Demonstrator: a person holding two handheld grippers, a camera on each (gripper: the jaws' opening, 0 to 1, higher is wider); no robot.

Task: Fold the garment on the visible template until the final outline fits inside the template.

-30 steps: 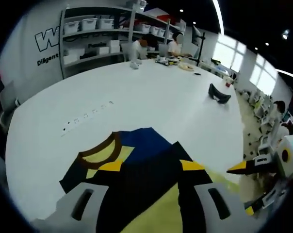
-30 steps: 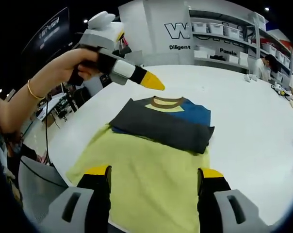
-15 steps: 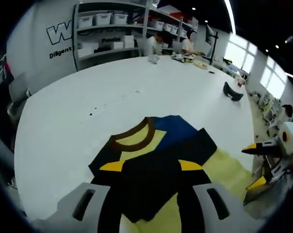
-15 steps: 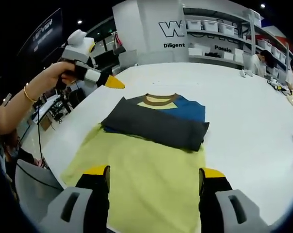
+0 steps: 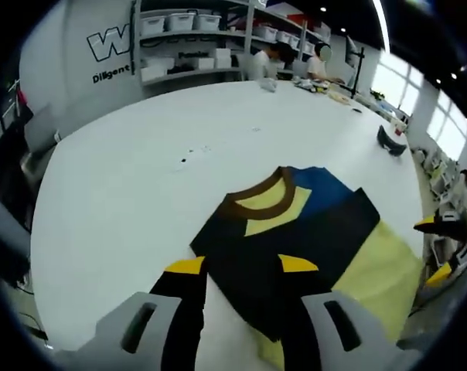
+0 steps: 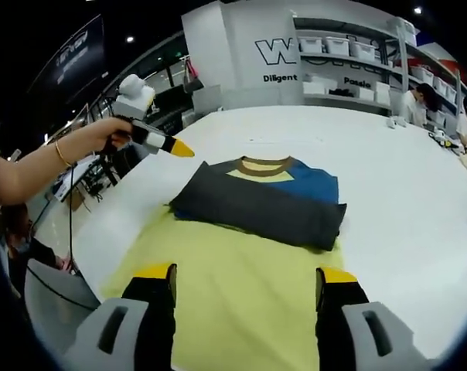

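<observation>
Yellow template (image 6: 241, 286) under folded garment (image 6: 260, 205).

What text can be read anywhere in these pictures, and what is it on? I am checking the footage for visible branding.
"W": large outlined letter on the back wall, cut off by the shelves.
"Diligent": small dark word on the wall beneath it.
"Passio": dark word behind the shelves, partly hidden, so the ending is unclear.
Dark banner, upper left in the right gripper view: pale lettering, too blurred to read.
Shirt: no print seen.
</observation>
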